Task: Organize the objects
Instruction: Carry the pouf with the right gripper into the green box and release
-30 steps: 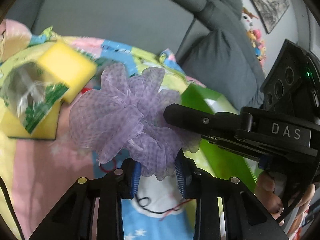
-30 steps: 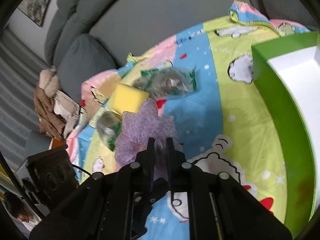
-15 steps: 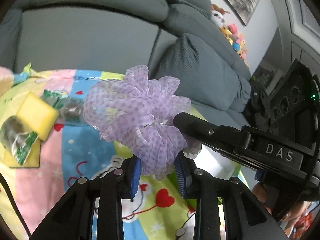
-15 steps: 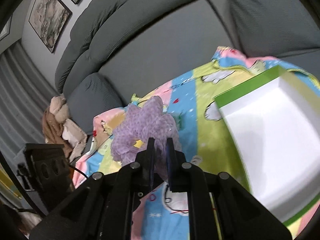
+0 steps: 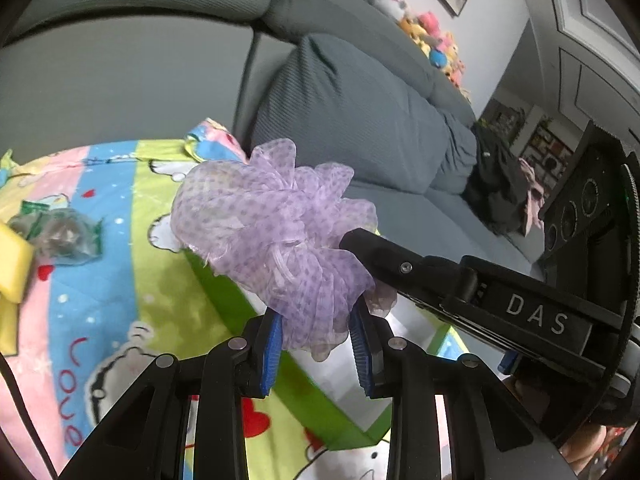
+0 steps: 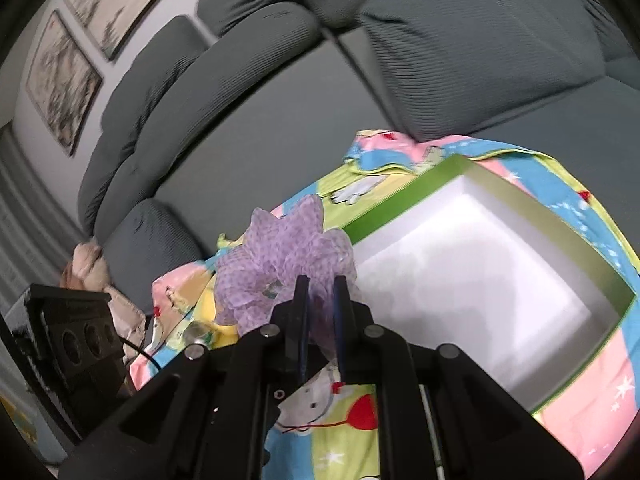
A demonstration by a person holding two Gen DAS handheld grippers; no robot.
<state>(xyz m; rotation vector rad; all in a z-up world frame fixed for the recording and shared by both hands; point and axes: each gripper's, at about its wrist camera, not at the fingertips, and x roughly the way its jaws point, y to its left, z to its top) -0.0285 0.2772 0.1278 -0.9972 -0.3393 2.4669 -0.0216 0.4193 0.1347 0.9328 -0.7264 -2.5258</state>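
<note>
Left wrist view: close behind own fingers, angled down over quilt (image 5: pixel 120 240), facing sofa (image 5: pixel 360 92). Right wrist view: likewise, facing box (image 6: pixel 480 264) and sofa. Shared: puff (image 5: pixel 272 232), box, quilt, sofa.

Green box (image 5: pixel 224 280): near wall and white floor mostly hidden behind purple mesh bath puff (image 5: pixel 276 236) in left wrist view. Yellow sponge (image 5: pixel 12 264): cut off by left picture edge. Clear green-printed packet (image 5: pixel 60 232) beside it: contents blurred, unreadable.
</note>
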